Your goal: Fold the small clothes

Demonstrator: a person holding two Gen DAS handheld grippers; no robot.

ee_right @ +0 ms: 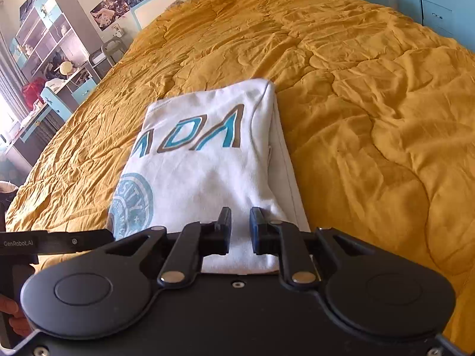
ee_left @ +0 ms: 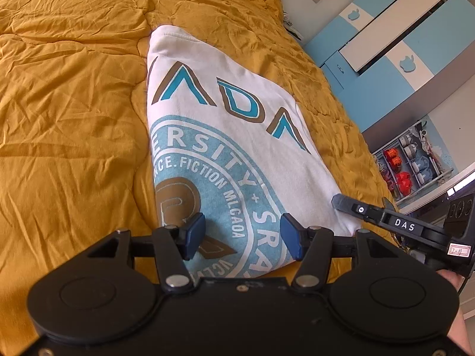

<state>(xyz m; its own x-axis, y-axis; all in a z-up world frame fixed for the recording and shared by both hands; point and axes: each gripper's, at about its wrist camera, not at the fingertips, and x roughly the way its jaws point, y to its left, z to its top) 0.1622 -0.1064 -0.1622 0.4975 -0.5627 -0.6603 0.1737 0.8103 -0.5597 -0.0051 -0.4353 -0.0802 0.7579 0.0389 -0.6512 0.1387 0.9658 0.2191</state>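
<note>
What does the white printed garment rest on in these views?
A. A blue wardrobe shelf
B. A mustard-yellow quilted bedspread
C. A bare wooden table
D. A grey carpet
B: the white printed garment lies folded into a long narrow shape on the wrinkled mustard-yellow bedspread, which shows around it in both wrist views.
</note>
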